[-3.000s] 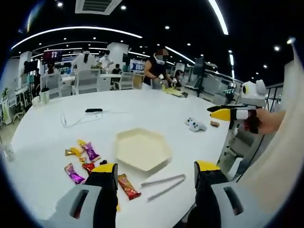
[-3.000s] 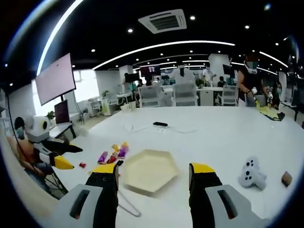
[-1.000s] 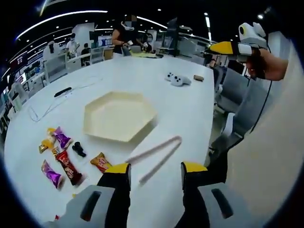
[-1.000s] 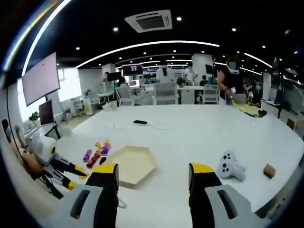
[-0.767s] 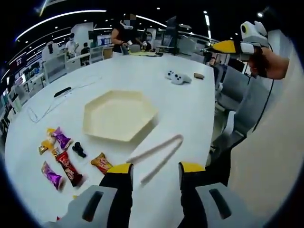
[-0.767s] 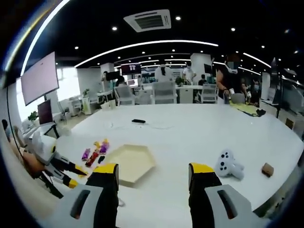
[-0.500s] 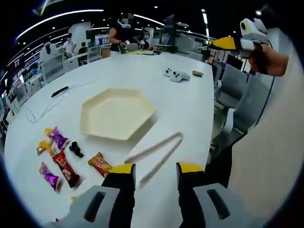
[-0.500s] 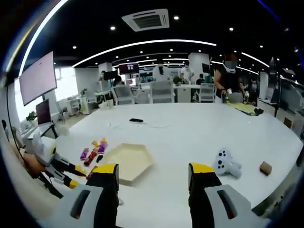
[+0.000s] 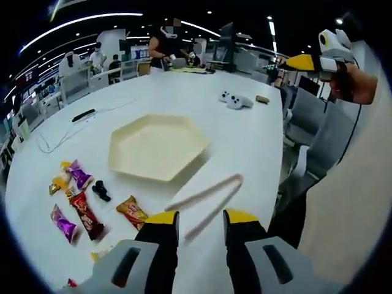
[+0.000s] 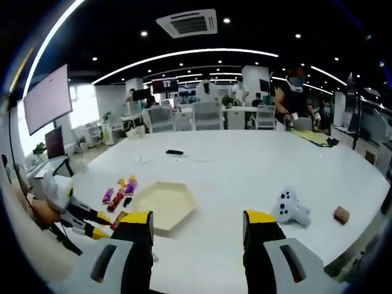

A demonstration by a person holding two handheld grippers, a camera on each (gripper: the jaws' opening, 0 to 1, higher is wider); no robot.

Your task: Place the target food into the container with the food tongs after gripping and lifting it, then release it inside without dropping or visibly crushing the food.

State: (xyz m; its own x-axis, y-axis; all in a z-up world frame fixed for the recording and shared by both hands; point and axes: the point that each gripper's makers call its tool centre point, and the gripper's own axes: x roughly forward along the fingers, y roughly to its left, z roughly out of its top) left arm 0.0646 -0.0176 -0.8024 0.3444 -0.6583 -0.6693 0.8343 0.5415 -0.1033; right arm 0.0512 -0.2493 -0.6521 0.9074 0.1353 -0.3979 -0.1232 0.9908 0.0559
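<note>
Food tongs [image 9: 205, 199] lie on the table [image 9: 245, 131], arms apart, gripping nothing. The left gripper [image 9: 200, 219] has narrowed its jaws around their near end, not yet clamped. Wrapped snacks [image 9: 131, 211] remain left of the empty hexagonal tray [image 9: 158, 146]. Pickup pending.

An open-plan office: a broad white table [image 10: 245, 177] stands under a dark ceiling with curved light strips [image 10: 177, 58] and an air-conditioning vent [image 10: 187, 23]. Desks with white chairs [image 10: 207, 116], wall screens [image 10: 46, 101] and standing staff fill the background.
</note>
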